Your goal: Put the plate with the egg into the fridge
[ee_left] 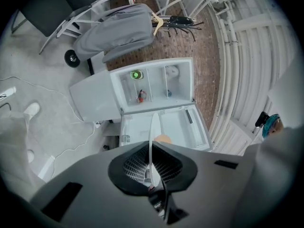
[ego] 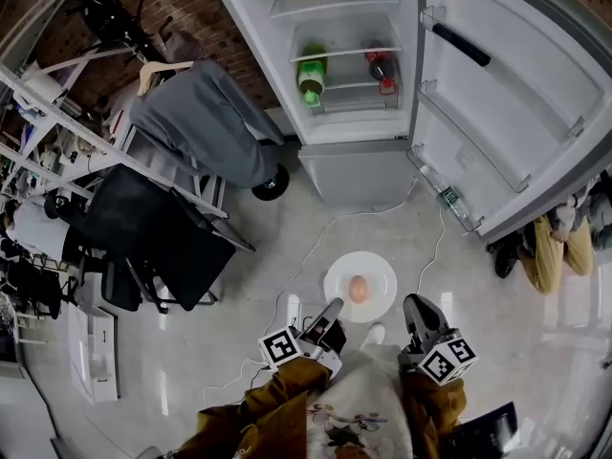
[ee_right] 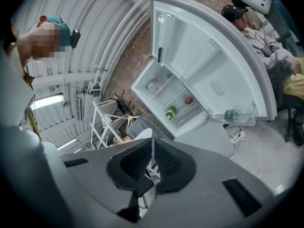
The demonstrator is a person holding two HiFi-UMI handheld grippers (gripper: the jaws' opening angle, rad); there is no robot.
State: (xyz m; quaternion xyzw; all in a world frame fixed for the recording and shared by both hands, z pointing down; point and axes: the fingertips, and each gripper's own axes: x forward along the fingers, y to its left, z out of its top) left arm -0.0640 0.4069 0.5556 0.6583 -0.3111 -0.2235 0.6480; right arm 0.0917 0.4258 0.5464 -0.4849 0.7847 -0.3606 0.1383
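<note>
One egg [ego: 358, 289] on one plate [ego: 380, 273] between left gripper [ego: 332, 310], right gripper [ego: 415, 307]

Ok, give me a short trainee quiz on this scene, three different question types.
1. True or false: the fridge door stands open.
2. What lies on the plate? A an egg; B a spoon; C an apple.
3. Fill in: the left gripper and the right gripper are both shut on the plate's ____.
Key: 1 true; 2 A; 3 rim.
</note>
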